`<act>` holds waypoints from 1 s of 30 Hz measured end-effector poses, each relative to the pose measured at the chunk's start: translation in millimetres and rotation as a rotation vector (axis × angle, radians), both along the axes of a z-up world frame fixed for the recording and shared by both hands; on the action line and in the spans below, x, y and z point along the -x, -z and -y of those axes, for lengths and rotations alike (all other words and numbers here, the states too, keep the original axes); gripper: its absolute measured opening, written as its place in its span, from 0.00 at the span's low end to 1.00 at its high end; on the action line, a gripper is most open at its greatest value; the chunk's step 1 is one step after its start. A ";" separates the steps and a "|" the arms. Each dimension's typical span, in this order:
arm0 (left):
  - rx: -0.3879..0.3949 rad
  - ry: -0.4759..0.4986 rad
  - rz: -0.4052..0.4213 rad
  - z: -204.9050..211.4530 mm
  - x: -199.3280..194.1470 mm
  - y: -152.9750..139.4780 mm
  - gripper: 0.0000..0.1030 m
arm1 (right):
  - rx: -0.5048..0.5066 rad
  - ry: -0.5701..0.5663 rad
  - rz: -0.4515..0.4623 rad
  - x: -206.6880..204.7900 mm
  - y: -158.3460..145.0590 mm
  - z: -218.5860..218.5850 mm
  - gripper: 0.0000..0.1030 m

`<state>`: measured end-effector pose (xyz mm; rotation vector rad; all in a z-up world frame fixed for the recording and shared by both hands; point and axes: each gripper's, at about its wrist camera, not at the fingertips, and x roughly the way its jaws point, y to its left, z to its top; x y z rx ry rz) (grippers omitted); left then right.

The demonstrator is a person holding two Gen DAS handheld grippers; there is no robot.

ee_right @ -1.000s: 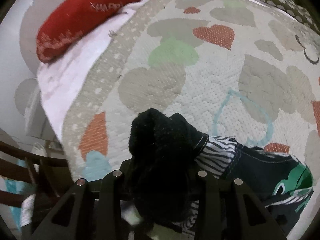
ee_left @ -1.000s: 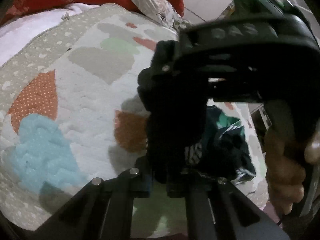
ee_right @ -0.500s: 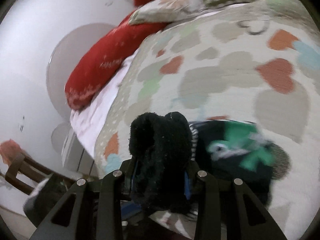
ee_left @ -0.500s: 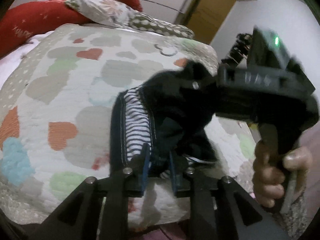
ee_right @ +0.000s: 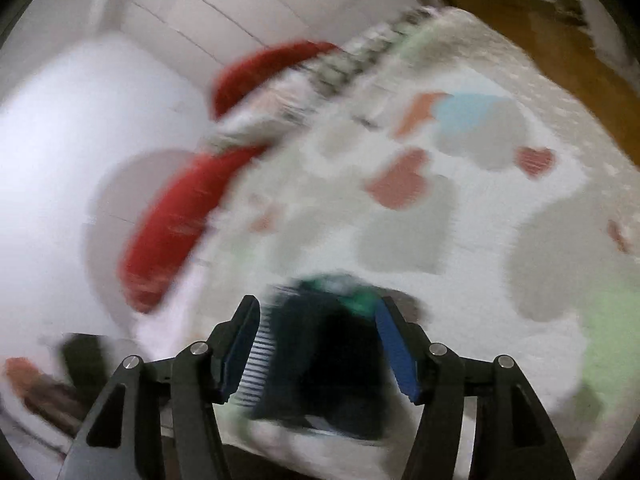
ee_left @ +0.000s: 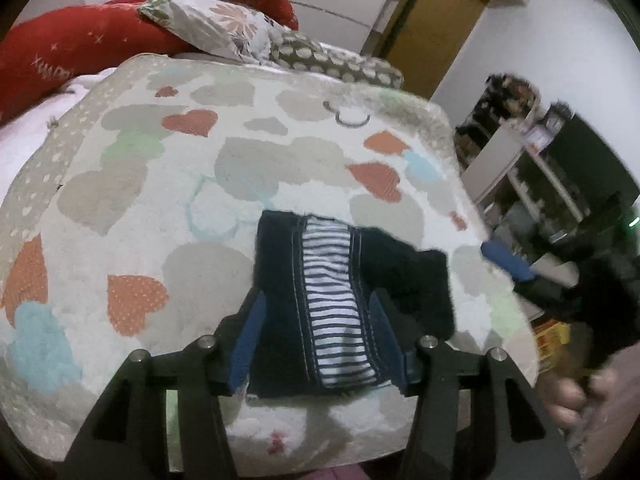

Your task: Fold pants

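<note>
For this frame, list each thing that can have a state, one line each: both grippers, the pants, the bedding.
left gripper: open, jaws spread either side of the pants, not clamping.
right gripper: open, view motion-blurred.
pants: folded into a compact bundle, lying on the quilt, striped lining showing.
quilt: spread flat over the bed.
red pillows: piled at the bed's far end.

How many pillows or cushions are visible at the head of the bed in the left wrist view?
3. A red cushion lies at far left, a floral pillow rests against it at centre, and a grey spotted pillow lies to the right. The red shape behind may be a fourth.
</note>
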<state>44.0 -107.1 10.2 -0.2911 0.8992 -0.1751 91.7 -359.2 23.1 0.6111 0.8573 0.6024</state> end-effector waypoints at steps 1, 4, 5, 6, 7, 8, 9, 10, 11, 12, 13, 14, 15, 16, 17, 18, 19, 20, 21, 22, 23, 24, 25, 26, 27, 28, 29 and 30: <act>-0.011 0.019 -0.024 6.9 -3.4 8.4 0.51 | -0.070 -0.041 0.012 0.4 -3.1 -7.3 0.63; -0.059 0.022 -0.105 18.4 -9.9 34.0 0.53 | -0.143 -0.142 -0.043 -5.0 12.8 -31.6 0.63; -0.070 0.018 -0.141 19.6 -13.3 45.8 0.57 | -0.128 -0.139 -0.078 -7.2 23.7 -39.1 0.63; -0.062 0.021 -0.156 18.6 -14.8 50.6 0.59 | -0.108 -0.129 -0.104 -8.5 33.4 -41.8 0.63; -0.037 0.025 -0.170 15.2 -15.8 52.5 0.61 | -0.062 -0.105 -0.148 -13.8 50.8 -45.5 0.63; -0.016 0.031 -0.174 11.5 -15.7 50.8 0.61 | -0.027 -0.089 -0.167 -16.6 59.3 -45.6 0.63; 0.009 0.038 -0.173 6.8 -15.3 45.7 0.61 | 0.019 -0.058 -0.179 -18.6 67.7 -43.8 0.63; 0.041 0.043 -0.155 0.2 -14.4 38.1 0.61 | 0.021 -0.040 -0.171 -17.4 70.0 -37.5 0.63; 0.066 0.041 -0.130 -7.0 -13.7 30.9 0.63 | 0.011 -0.030 -0.164 -15.5 68.0 -31.8 0.64; 0.078 0.035 -0.112 -11.9 -13.6 26.3 0.65 | 0.014 -0.009 -0.149 -13.1 61.5 -24.0 0.67; 0.094 0.014 -0.085 -21.6 -14.6 20.8 0.73 | 0.023 0.010 -0.122 -10.5 55.4 -17.4 0.70; 0.106 -0.005 -0.072 -28.3 -16.6 18.7 0.78 | 0.033 0.023 -0.099 -8.3 51.5 -11.7 0.75; 0.125 -0.025 -0.066 -35.9 -19.6 18.8 0.79 | 0.045 0.038 -0.074 -6.6 48.4 -6.8 0.78; 0.160 -0.035 -0.068 -43.9 -25.0 21.4 0.81 | 0.053 0.048 -0.063 -6.3 49.2 -2.2 0.79; 0.184 -0.027 -0.076 -47.1 -30.6 24.8 0.83 | 0.055 0.049 -0.071 -8.1 52.6 0.9 0.79; 0.202 -0.007 -0.097 -48.4 -38.5 30.6 0.83 | 0.048 0.037 -0.098 -11.4 59.7 1.5 0.79; 0.208 0.010 -0.119 -48.3 -45.2 36.4 0.83 | 0.042 0.026 -0.116 -14.7 64.5 -0.3 0.79; 0.212 0.031 -0.149 -46.0 -53.4 44.7 0.83 | 0.033 0.012 -0.137 -16.3 71.0 -0.7 0.79; 0.214 0.042 -0.163 -43.6 -57.5 48.9 0.83 | 0.024 0.000 -0.159 -19.5 78.7 -4.1 0.79; 0.211 0.054 -0.179 -39.8 -60.5 53.0 0.83 | 0.007 -0.012 -0.177 -22.1 86.1 -7.6 0.79; 0.197 0.057 -0.189 -35.6 -62.0 55.3 0.83 | 0.004 -0.009 -0.176 -21.3 87.5 -10.2 0.79; 0.179 0.057 -0.185 -31.5 -60.8 55.3 0.83 | 0.003 -0.003 -0.169 -20.5 87.2 -10.3 0.79; 0.160 0.056 -0.173 -27.1 -58.3 53.6 0.83 | 0.001 -0.004 -0.162 -20.1 85.5 -10.9 0.79; 0.136 0.053 -0.162 -23.2 -55.6 51.8 0.83 | 0.001 -0.007 -0.160 -18.3 84.8 -10.3 0.79; 0.118 0.049 -0.154 -21.1 -53.8 50.6 0.83 | 0.006 -0.009 -0.160 -17.7 84.0 -10.1 0.79; 0.099 0.043 -0.148 -19.0 -52.0 49.8 0.83 | 0.010 -0.009 -0.161 -16.5 83.9 -8.6 0.79; 0.075 0.030 -0.143 -16.3 -49.0 49.1 0.83 | 0.010 -0.006 -0.160 -14.2 83.8 -6.8 0.79; 0.064 0.021 -0.142 -16.2 -46.9 48.9 0.83 | 0.009 -0.003 -0.158 -11.5 84.3 -4.3 0.79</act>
